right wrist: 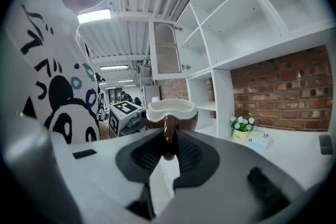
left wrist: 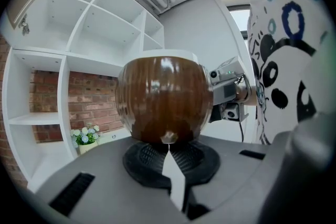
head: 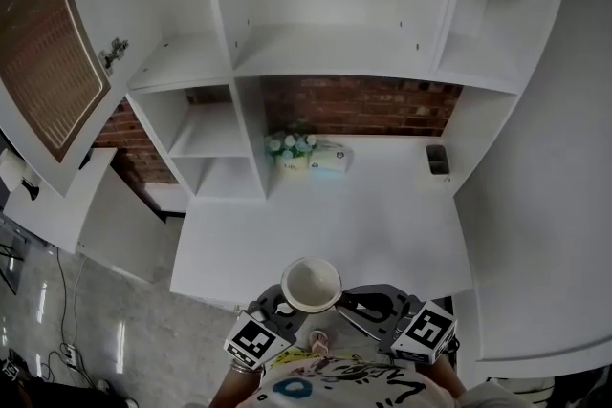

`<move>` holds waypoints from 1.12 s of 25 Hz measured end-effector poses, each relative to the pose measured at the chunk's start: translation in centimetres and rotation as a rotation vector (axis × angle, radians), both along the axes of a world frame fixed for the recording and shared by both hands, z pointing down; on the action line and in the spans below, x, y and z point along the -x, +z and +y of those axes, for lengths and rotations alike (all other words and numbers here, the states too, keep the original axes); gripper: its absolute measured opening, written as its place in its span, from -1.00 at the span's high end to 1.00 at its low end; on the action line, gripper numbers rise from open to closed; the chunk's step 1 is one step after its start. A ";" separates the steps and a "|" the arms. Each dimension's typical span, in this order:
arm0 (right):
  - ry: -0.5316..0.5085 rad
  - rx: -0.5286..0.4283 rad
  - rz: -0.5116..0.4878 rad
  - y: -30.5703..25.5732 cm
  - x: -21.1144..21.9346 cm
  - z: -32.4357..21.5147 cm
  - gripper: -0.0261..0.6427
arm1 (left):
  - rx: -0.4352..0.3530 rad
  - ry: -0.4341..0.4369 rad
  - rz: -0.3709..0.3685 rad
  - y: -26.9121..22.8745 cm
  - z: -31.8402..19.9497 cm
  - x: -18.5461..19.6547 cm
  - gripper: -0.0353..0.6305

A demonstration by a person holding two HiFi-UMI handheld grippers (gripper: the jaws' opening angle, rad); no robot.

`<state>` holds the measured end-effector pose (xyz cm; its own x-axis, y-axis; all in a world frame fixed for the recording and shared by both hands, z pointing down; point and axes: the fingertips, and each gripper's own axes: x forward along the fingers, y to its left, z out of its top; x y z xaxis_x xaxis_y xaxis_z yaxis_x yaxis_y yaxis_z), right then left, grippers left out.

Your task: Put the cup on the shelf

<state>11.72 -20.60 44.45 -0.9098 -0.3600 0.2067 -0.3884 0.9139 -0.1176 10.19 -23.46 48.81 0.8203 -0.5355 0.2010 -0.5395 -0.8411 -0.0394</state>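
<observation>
The cup (head: 311,283) is brown outside and white inside, and it hangs upright over the near edge of the white desk (head: 382,215). My right gripper (head: 359,303) is shut on its handle; in the right gripper view the brown handle (right wrist: 167,134) stands between the pads, with the cup (right wrist: 170,112) just beyond. My left gripper (head: 284,306) is on the cup's other side. In the left gripper view the cup's round body (left wrist: 164,99) fills the space just past the left gripper (left wrist: 169,153), whose jaws stand together with only a thin slit. The white shelf unit (head: 325,53) rises behind the desk.
A small pot of flowers (head: 292,151) and a pale box (head: 331,158) sit at the back of the desk before the brick wall. A small dark object (head: 437,158) lies at the back right. A cabinet door (head: 48,62) hangs open at upper left. The person's patterned shirt (head: 335,382) is directly below.
</observation>
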 end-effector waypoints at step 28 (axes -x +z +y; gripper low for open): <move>0.073 -0.213 -0.023 -7.9 6.7 -11.1 0.74 | -0.253 0.086 -0.014 -9.0 -12.1 6.4 0.84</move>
